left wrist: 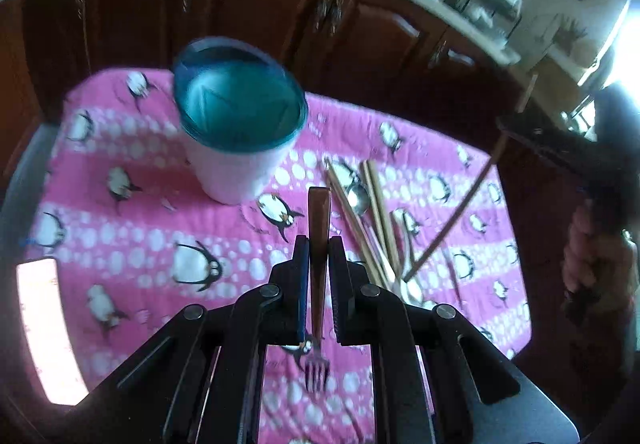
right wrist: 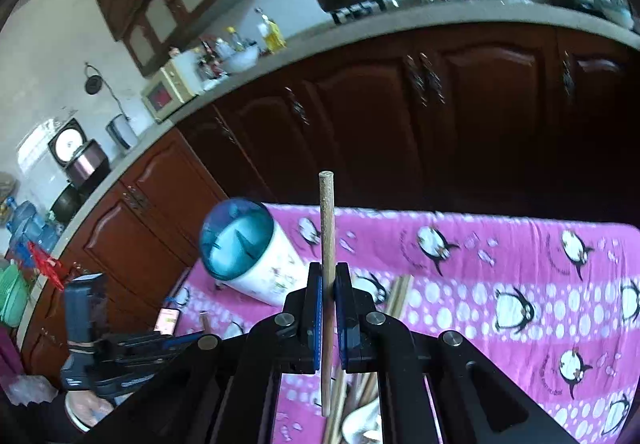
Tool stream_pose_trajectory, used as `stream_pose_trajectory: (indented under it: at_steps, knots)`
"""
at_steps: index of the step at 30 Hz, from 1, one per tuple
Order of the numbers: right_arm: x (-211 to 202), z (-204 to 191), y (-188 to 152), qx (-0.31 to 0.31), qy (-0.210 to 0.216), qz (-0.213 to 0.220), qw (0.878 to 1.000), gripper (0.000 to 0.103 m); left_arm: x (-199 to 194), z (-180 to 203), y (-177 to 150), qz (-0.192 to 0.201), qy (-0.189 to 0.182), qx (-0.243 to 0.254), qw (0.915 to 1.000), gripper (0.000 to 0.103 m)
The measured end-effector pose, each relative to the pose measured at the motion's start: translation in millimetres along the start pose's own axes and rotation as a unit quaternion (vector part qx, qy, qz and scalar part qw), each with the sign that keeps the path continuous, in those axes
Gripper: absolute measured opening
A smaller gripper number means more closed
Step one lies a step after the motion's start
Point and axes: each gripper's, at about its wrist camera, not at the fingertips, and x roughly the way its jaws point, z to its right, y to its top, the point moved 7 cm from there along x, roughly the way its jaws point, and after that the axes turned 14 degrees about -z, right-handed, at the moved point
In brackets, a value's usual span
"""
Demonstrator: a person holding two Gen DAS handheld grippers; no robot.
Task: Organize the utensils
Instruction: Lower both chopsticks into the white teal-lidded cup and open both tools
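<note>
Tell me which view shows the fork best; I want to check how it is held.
The left wrist view: the left claw is shut on the fork, handle pointing forward, tines hanging below. The right wrist view shows no fork, only the right claw shut on a chopstick.

Fork [left wrist: 318, 284]: brown handle, metal tines, clamped in the left tool [left wrist: 319, 244], handle pointing away and tines toward the camera. Chopstick [right wrist: 327, 276]: pale wood, gripped at mid-length in the right tool [right wrist: 328, 284]. Cup [left wrist: 236, 124]: white wall, teal rim, upright on the pink penguin cloth [left wrist: 120, 244], with loose chopsticks [left wrist: 376, 212] and spoons [left wrist: 358, 198] heaped to its right.
</note>
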Motion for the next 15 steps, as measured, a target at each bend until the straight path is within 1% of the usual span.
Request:
stream_pose_trajectory:
  at_steps: [3,4,8,11,15]
  knots:
    - [-10,-19,10,-0.011,0.009,0.016,1.000,0.005,-42,-2,-4,0.028,-0.001,0.005,0.9996,0.008]
    - [-11,-23,13,-0.013,0.010,0.019,1.000,0.005,-50,-3,-2,0.034,-0.002,0.006,0.9994,0.008]
    - [-20,-46,34,-0.026,0.021,0.041,0.999,0.005,-99,1,16,0.078,0.002,0.017,0.9968,0.008]
    - [-21,-63,57,-0.035,0.020,0.059,0.997,0.005,-131,3,44,0.114,0.008,0.020,0.9933,0.009]
    - [-17,-88,91,-0.047,0.021,0.082,0.995,0.005,-146,-5,81,0.144,0.032,0.018,0.9889,0.009]
